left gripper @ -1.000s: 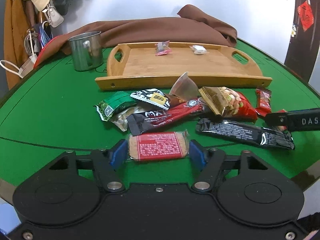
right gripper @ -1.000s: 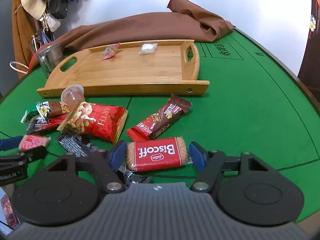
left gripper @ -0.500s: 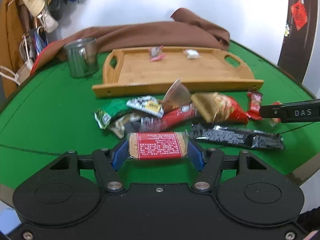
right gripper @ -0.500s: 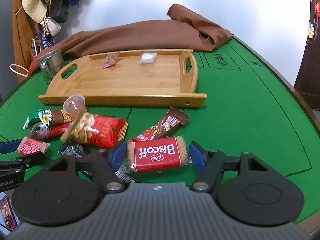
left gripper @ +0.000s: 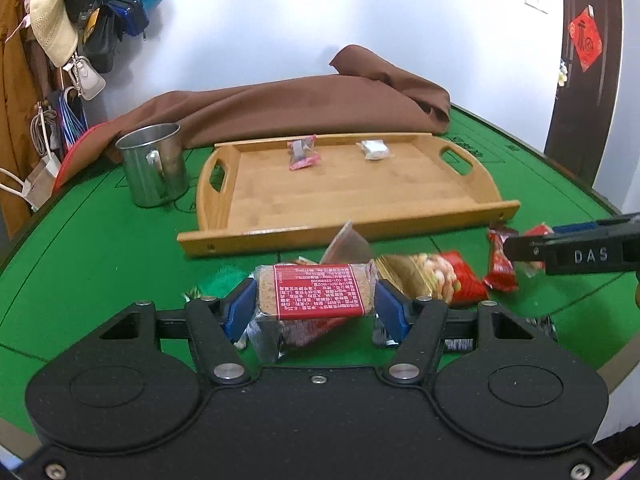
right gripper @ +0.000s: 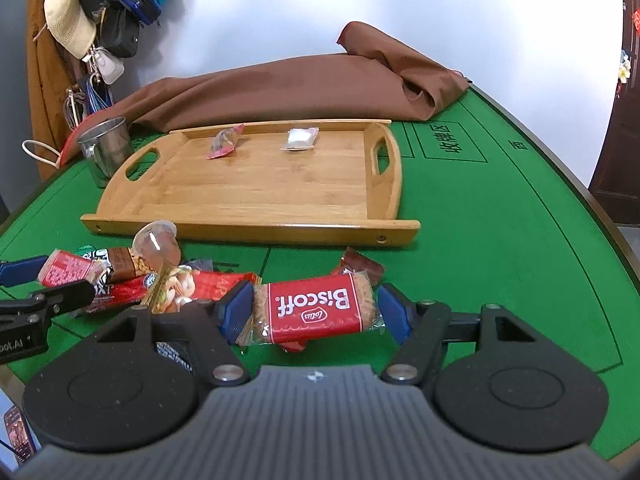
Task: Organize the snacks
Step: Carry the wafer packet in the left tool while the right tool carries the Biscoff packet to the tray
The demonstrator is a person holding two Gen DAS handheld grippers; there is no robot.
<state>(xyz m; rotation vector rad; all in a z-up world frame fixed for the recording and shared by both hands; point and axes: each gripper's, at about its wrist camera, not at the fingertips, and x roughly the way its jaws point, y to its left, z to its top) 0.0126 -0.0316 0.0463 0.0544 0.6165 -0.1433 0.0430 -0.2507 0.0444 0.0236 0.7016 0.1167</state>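
Observation:
My left gripper [left gripper: 316,304] is shut on a red-labelled biscuit packet [left gripper: 316,290] and holds it above the snack pile. My right gripper [right gripper: 316,312] is shut on a red Biscoff packet [right gripper: 316,308], also lifted off the table. A wooden tray [left gripper: 352,188] lies beyond, holding a pink candy [left gripper: 302,152] and a white candy [left gripper: 374,149]; the tray also shows in the right wrist view [right gripper: 256,184]. A pile of snacks lies in front of the tray: a red nut bag [left gripper: 444,278], a small red bar [left gripper: 500,260], a jelly cup [right gripper: 156,242].
A steel mug [left gripper: 154,164] stands left of the tray. A brown cloth [left gripper: 288,108] is heaped behind it. The green table's edge [right gripper: 592,192] curves on the right. Bags and a hat [left gripper: 52,20] hang at the far left.
Both grippers have lifted their biscuit packets off the table and moved forward toward the tray. The snack pile now sits lower and partly behind the held packets.

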